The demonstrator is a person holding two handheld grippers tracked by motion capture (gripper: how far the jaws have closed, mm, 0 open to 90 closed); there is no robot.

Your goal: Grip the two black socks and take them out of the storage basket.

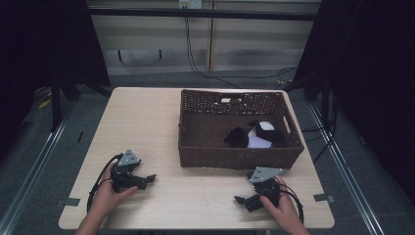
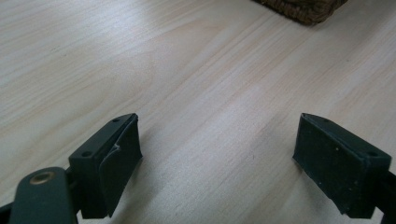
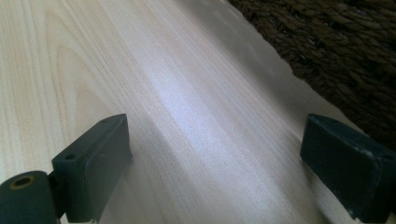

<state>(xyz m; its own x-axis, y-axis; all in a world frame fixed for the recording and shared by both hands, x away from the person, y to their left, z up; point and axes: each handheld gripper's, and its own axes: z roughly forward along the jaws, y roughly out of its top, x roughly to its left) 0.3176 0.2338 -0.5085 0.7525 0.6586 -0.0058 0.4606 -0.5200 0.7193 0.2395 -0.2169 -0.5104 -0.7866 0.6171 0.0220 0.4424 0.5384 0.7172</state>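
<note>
**Both grippers parked low, basket waiting beyond**

Nearest the person, the left gripper (image 1: 147,179) sat low at the table's near left, held in the left hand (image 1: 106,195), its jaws spread wide with only bare wood between them. That looked like a resting hold: nothing pinched, tips pointing inward toward the middle of the table (image 1: 147,122). Over on the right, the right gripper (image 1: 242,199) mirrored it, cupped by the right hand (image 1: 281,208), jaws likewise standing well apart and empty, angled back toward the centre. Its own view caught the brown weave close on the right, so it lay just beside the basket's near wall.

Farther out stood the wicker basket (image 1: 235,159), set right of centre where either hand could reach it. Inside, toward its right end, lay a small heap of black and white cloth pieces (image 1: 255,135) — possibly socks or rags, though the dim high view was too coarse to say. Both grippers were apart from it.
</note>
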